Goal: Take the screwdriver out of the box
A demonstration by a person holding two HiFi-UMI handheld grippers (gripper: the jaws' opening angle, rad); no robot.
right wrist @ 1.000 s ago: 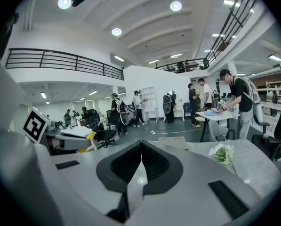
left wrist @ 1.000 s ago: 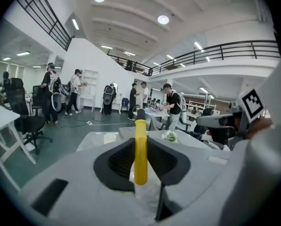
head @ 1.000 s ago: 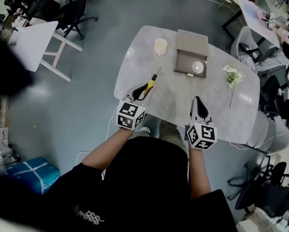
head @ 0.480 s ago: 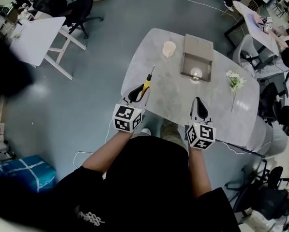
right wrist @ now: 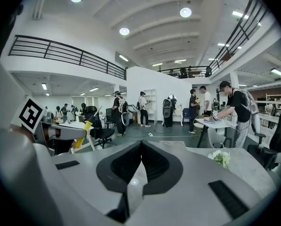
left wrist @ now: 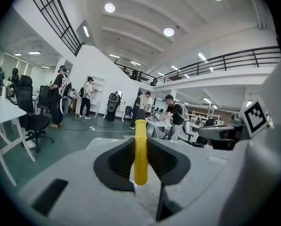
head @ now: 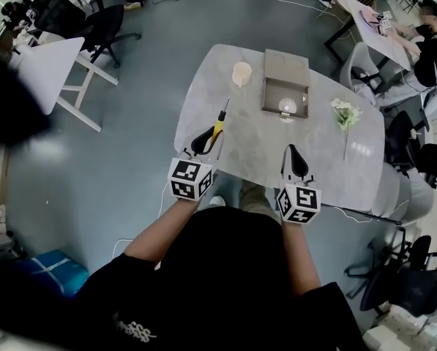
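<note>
The screwdriver (head: pixel 217 126) has a yellow handle and a thin dark shaft that points away over the table's left part. My left gripper (head: pixel 206 137) is shut on its handle, well clear of the box. In the left gripper view the yellow handle (left wrist: pixel 140 154) stands pinched between the two dark pads, with my left gripper (left wrist: pixel 140 147) pointing roughly level. The grey box (head: pixel 266 93) lies open at the far middle of the table, lid folded back. My right gripper (head: pixel 296 157) hovers near the front edge, shut and empty. In its own view my right gripper (right wrist: pixel 141 146) shows its pads closed together.
A pale cup (head: pixel 241 72) stands left of the box, and a white flower stem (head: pixel 345 117) lies to its right on the grey table (head: pixel 262 148). Something small, round and white (head: pixel 288 107) sits inside the box. Office chairs, other tables and people surround the table.
Both grippers have drawn back a little toward me and lifted slightly. The left one still carries the screwdriver, and neither grip has changed.
</note>
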